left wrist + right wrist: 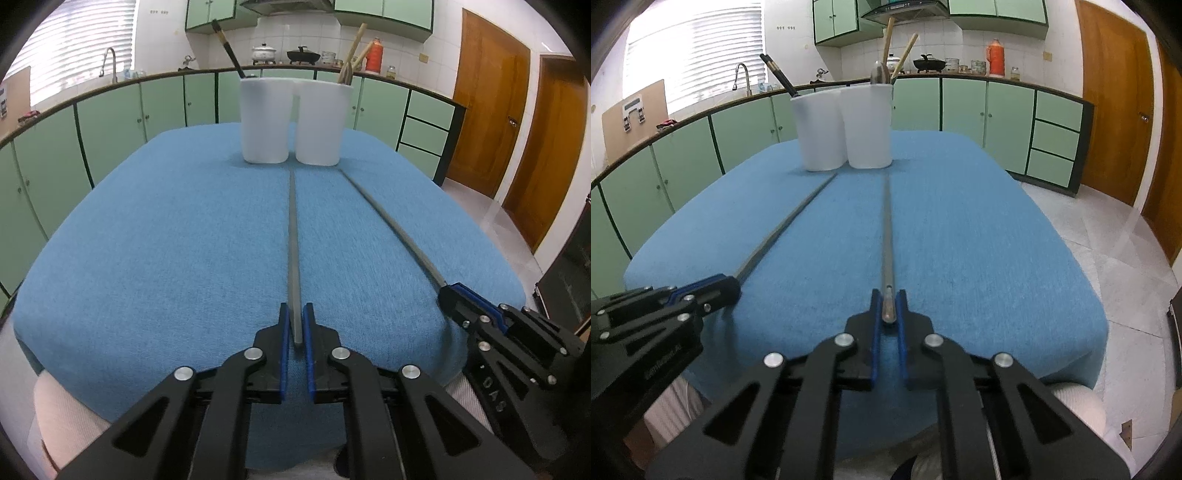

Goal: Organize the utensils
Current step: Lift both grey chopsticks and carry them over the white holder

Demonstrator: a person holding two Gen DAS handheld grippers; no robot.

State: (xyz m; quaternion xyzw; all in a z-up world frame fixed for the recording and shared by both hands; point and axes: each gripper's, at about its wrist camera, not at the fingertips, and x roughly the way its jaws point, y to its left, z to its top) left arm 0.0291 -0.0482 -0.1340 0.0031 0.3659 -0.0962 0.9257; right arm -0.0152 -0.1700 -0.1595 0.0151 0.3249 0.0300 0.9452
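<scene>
Two long grey metal chopsticks lie lengthwise on the blue tablecloth (166,240), their far tips near two white cups. My left gripper (296,321) is shut on the near end of the left chopstick (293,240). My right gripper (888,306) is shut on the near end of the right chopstick (886,229). Each gripper shows in the other's view, the right gripper (448,295) and the left gripper (727,284). The left cup (264,122) holds dark chopsticks (229,51). In the right cup (321,125) stand wooden chopsticks (354,48) and a metal spoon (879,72).
The table is small, and its cloth edges drop off on the left, right and near sides. Green kitchen cabinets (110,122) run behind it, with a sink tap (109,62) at the back left. Wooden doors (487,103) and tiled floor (1108,258) are on the right.
</scene>
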